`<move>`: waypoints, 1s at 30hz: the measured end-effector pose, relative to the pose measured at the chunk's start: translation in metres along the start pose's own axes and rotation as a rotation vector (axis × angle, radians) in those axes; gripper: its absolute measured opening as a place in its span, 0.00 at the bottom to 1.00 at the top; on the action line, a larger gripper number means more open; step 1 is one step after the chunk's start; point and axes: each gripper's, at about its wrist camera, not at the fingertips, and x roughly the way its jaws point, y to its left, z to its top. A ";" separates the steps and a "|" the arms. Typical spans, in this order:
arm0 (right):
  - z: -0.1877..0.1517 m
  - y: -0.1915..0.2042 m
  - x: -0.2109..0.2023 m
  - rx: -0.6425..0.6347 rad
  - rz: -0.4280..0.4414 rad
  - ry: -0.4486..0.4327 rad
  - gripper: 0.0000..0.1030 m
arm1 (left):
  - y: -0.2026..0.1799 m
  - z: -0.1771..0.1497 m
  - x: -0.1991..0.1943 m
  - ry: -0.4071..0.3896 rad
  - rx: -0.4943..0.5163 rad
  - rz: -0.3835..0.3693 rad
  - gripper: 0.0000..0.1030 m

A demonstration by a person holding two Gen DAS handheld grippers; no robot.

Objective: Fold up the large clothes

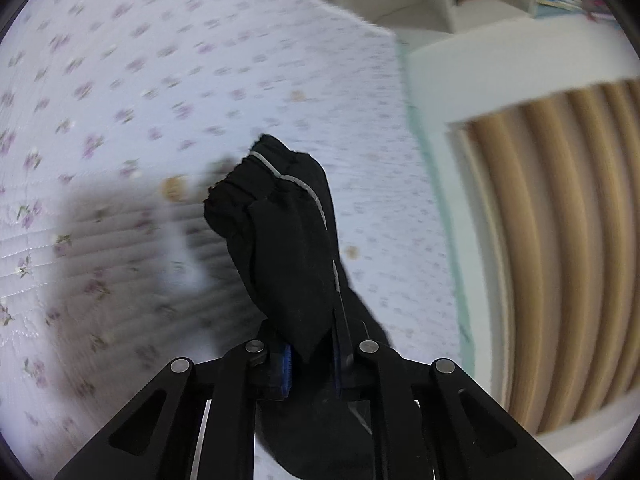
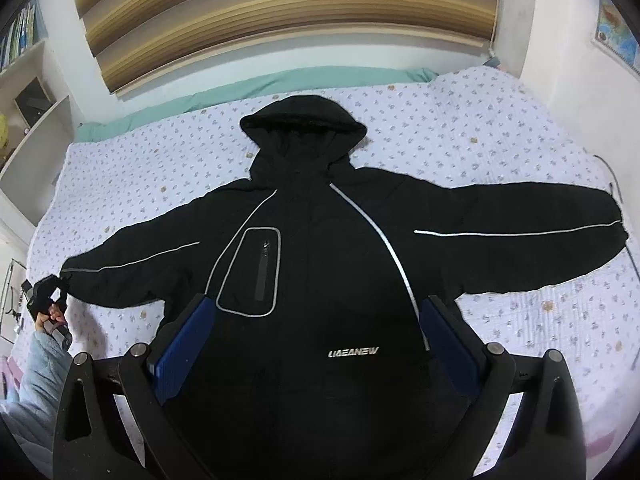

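Observation:
A black hooded jacket (image 2: 320, 248) with grey reflective piping lies face up on the bed, both sleeves spread out sideways. My left gripper (image 1: 312, 356) is shut on the cuff of one sleeve (image 1: 276, 216), which stands up between the blue pads above the bedspread. That gripper also shows in the right wrist view (image 2: 44, 296) at the end of the jacket's left-hand sleeve. My right gripper (image 2: 316, 340) is open, its blue pads (image 2: 184, 344) wide apart over the jacket's lower front near the white logo.
The bed has a white quilt with small purple flowers (image 2: 460, 128) and a green edge (image 2: 240, 88) at the far side. A window blind (image 2: 280, 12) hangs behind. White shelves with books (image 2: 24, 64) stand at the left.

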 end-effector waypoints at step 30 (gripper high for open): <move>0.000 -0.012 0.014 0.036 0.098 0.009 0.98 | -0.174 -0.259 0.090 0.429 0.854 0.032 0.36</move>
